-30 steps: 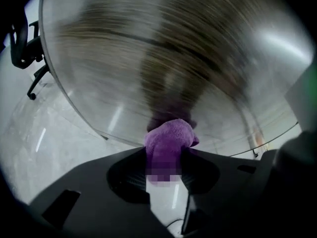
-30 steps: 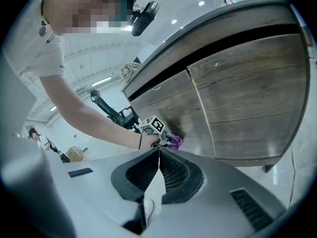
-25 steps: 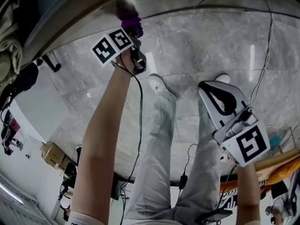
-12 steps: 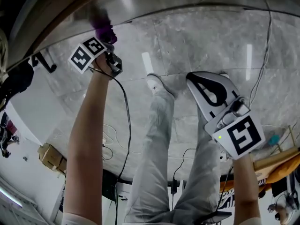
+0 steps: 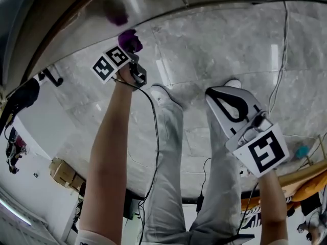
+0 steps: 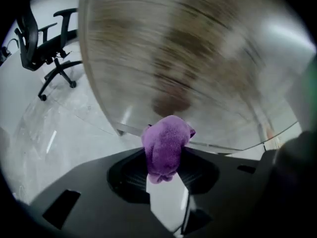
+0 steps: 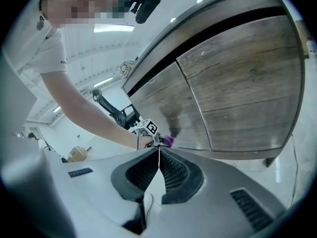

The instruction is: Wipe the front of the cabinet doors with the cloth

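A purple cloth (image 6: 166, 146) is bunched between the jaws of my left gripper (image 6: 166, 156), which is shut on it. The cloth (image 5: 129, 39) presses against the lower part of the glossy wood-grain cabinet door (image 5: 97, 14), where a purple reflection shows. That door (image 6: 198, 68) is blurred by motion in the left gripper view. My left gripper (image 5: 132, 49) is stretched forward at arm's length. The white right gripper (image 5: 218, 95) hangs low by the person's right leg, away from the doors. Its jaws (image 7: 159, 151) are shut with nothing between them. From there I see both cabinet doors (image 7: 237, 83) and the cloth (image 7: 168, 141).
A black office chair (image 6: 44, 48) stands on the grey marble floor left of the cabinet. The person's legs and white shoe (image 5: 159, 95) are below the door. Cables (image 5: 153, 137) trail across the floor. A cardboard box (image 5: 64, 172) sits at the lower left.
The left gripper carried the cloth leftward along the door, then back to the right and slightly down. The right gripper has barely moved.
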A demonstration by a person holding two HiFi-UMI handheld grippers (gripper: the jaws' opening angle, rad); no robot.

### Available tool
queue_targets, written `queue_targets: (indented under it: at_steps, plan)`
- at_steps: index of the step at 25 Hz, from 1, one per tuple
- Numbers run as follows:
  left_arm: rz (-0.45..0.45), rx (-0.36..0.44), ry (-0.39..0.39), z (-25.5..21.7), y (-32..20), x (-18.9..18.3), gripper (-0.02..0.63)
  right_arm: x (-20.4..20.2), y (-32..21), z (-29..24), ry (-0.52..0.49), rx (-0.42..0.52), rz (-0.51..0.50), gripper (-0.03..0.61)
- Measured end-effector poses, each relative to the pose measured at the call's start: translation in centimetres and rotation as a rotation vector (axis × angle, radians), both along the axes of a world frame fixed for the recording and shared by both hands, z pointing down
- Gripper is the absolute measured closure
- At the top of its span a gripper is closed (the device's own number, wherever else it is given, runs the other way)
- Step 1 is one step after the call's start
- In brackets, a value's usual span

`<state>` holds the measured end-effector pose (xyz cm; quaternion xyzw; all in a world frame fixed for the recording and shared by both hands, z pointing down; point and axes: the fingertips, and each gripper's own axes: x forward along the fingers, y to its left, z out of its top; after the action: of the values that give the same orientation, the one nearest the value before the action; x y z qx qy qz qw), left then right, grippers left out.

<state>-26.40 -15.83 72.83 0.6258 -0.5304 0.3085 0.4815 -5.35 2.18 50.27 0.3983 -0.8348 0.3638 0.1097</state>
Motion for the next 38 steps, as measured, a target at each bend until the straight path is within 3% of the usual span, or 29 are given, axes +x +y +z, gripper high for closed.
queue_targets:
  at_steps: [4,7,12,14,18,22,28,38]
  plan:
    - [0.121,-0.023,0.079,1.6,1.8,11.0,0.463,4.1,1.7,0.7,0.017,-0.009,-0.006,0.551]
    - [0.170,-0.031,0.115,2.4,2.0,17.1,0.463,7.0,2.0,1.2,0.017,-0.011,0.025,0.551]
    - [0.237,-0.061,0.119,4.5,0.4,22.1,0.463,9.7,1.5,2.4,0.026,-0.031,0.089,0.551]
    - [0.206,-0.062,0.120,5.5,0.2,22.2,0.463,10.6,2.5,3.4,0.037,-0.044,0.102,0.551]
    - [0.158,-0.065,0.088,6.8,-0.1,20.2,0.463,11.7,3.9,5.4,0.057,-0.065,0.140,0.551]
    - [0.111,-0.095,0.064,7.0,-0.6,15.8,0.463,10.6,3.9,6.0,0.061,-0.067,0.173,0.551]
    - [0.167,-0.110,-0.005,6.4,-1.8,8.6,0.463,5.8,1.5,5.1,0.050,-0.043,0.163,0.551]
    - [0.024,-0.098,-0.057,4.4,-3.6,-5.3,0.463,-3.3,-2.1,2.6,0.047,0.002,0.110,0.551]
